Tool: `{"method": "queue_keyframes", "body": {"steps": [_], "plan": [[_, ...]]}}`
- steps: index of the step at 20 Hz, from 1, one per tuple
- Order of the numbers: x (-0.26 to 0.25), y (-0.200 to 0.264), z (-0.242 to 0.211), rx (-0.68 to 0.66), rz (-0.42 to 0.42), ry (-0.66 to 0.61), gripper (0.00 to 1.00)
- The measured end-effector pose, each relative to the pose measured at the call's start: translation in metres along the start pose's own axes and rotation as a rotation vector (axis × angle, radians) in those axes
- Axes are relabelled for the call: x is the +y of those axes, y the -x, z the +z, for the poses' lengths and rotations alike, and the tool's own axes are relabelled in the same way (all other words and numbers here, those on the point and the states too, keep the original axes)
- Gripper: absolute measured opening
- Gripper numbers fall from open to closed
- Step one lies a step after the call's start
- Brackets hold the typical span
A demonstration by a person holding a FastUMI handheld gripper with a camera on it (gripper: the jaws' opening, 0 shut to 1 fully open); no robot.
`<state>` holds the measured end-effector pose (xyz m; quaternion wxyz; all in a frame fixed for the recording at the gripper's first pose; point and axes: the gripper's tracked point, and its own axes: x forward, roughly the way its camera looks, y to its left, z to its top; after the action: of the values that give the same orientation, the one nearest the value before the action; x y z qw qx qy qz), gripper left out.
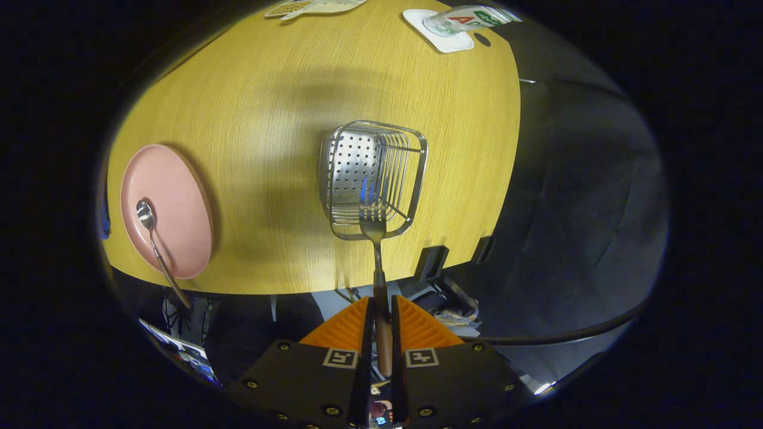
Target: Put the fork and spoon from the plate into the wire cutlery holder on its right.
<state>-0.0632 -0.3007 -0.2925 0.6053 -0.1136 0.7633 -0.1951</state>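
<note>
Hand-held gripper clamped on the fork: both fingers press the wooden handle from either side, handle running back between them, metal neck and tines pointing forward.

Fork tines sit at the near rim of the wire cutlery holder, just over its near wall; cannot tell whether the tips touch the wire. Fork lies roughly in line with the fingers.

Holder: metal, rectangular, 1 perforated panel on its left side, thin wire bars on the right and near sides. Stands on the table, close to the table's near edge. Interior looks bare apart from the fork tips at the rim.

Pink plate well to the left of the holder, also on the table, near the near edge. Spoon rests on it: bowl on the plate's left part, handle angled toward the near side and overhanging the plate rim and the table edge.

Far side of the table: a white coaster with a clear glass on it, far right. A flat pale item at the far edge, left of the coaster, too cut off to identify.

Table surface is light wood grain.
</note>
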Motion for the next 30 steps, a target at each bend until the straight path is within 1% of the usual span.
{"method": "queue_keyframes", "body": {"steps": [1,2,3,4,6,12,18,22,25,30], "plan": [[-0.004,0.003,0.001,-0.017,-0.016,0.001,0.22],[-0.002,0.007,0.002,-0.037,-0.005,-0.011,0.54],[-0.002,0.011,0.004,-0.052,0.001,-0.024,0.66],[-0.001,0.012,0.007,-0.074,0.010,-0.034,0.71],[0.000,0.016,0.006,-0.098,0.018,-0.055,0.71],[0.004,0.028,-0.003,-0.135,0.006,-0.083,0.71],[0.013,0.049,-0.011,-0.201,-0.021,-0.108,0.71],[0.030,0.063,-0.013,-0.239,-0.049,-0.073,0.72],[0.055,0.073,-0.009,-0.269,-0.055,-0.031,0.71],[0.106,0.080,-0.006,-0.301,-0.036,0.050,0.72]]}}
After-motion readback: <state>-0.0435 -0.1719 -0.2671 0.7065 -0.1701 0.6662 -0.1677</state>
